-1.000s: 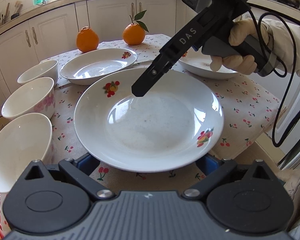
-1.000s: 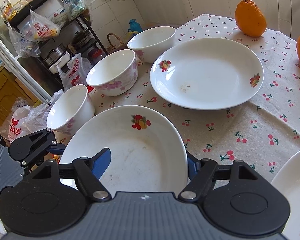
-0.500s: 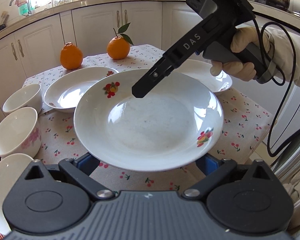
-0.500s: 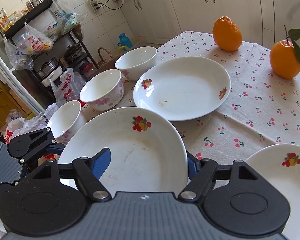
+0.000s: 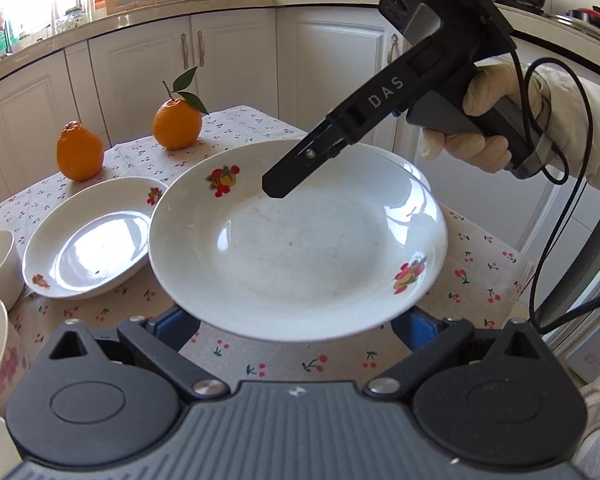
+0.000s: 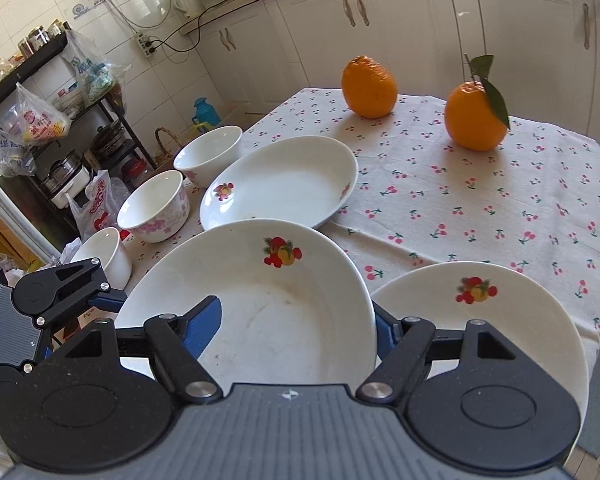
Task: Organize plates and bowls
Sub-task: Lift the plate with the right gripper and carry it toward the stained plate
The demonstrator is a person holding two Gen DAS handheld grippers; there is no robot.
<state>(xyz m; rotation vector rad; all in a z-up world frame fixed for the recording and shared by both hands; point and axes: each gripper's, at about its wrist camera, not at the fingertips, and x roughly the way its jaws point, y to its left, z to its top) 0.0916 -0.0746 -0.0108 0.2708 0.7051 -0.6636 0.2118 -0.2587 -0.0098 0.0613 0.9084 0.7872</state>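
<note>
White fruit-print plate is riding between both grippers' fingers, left gripper and right gripper each clenching opposite rims above the tablecloth; uneven hand motion is risking a slip.

Two oranges sit near the far edge of the surface, well apart: a bare orange toward the far left corner and an orange with a leaf on its stem to its right. A cherry-print tablecloth covers the surface. White cabinets run behind. Left of the surface a dark rack holds pots and plastic bags, with a teal flask on the floor nearby
</note>
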